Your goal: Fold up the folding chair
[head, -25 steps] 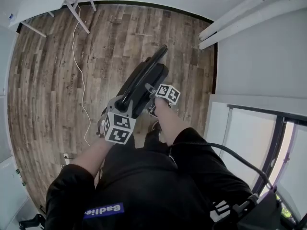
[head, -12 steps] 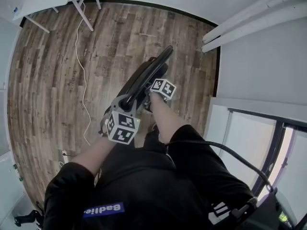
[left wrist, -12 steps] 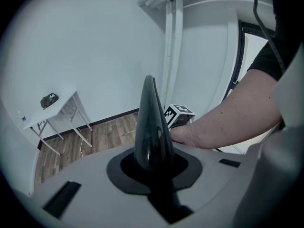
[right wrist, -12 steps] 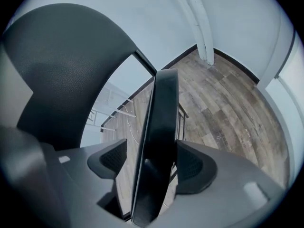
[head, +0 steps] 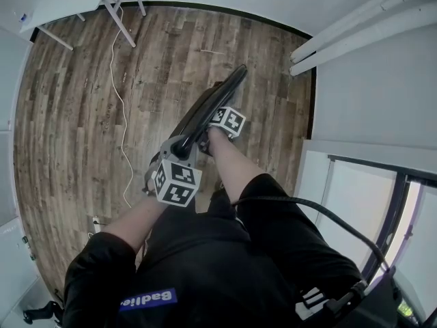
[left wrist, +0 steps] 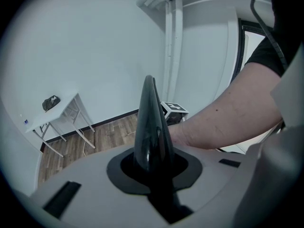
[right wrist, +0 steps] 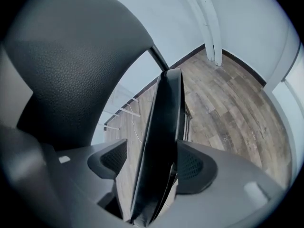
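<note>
Black folding chair (head: 218, 101) clenched in left tongs (left wrist: 152, 167), right tongs (right wrist: 154, 165) slack astride it.

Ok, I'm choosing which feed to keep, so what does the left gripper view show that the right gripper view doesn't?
Only the left gripper view: the person's right forearm and a dark thing lying on the white table. Only the right gripper view: the textured black panel of the folding chair, looming close. Both: a thin black edge of that chair between that gripper's own jaws, and the wood floor.
</note>
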### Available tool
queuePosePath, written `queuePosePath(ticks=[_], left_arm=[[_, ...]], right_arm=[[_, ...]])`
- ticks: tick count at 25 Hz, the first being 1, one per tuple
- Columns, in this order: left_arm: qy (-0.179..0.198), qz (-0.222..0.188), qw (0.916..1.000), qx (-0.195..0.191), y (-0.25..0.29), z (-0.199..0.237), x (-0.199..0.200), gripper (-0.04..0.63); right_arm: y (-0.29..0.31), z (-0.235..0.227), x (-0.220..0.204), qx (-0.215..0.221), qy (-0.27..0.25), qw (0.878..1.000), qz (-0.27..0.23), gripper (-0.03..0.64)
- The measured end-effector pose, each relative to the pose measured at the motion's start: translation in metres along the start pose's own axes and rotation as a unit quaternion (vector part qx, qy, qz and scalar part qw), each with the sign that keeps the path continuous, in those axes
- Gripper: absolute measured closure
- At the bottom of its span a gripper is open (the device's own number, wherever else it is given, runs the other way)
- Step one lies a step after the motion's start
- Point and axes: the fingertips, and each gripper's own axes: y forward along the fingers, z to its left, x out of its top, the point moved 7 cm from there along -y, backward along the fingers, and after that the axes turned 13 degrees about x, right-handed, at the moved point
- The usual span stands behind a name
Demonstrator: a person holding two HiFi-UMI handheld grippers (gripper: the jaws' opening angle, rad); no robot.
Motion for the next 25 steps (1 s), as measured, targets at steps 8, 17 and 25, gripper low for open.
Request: queuePosePath(ticks=[8, 17, 25], left_arm=[[-0.007, 0.002, 0.9999, 0.008, 0.006, 0.021, 0.001, 0.537], [-0.016, 0.009, 0.9998, 0.0, 0.012, 0.029, 0.005, 0.537], [-0.026, 0.008, 0.9996, -0.011, 0.009, 0.037, 0.001, 0.537]], right_arm=[[0.013, 0.019, 0.002, 0.021, -0.021, 0.999, 0.026, 0.331], [0.01, 0.012, 0.003, 0.013, -0.054, 0.997, 0.053, 0.331], [-0.006, 0.009, -0.011, 0.009, -0.058, 0.997, 0.054, 0.331]])
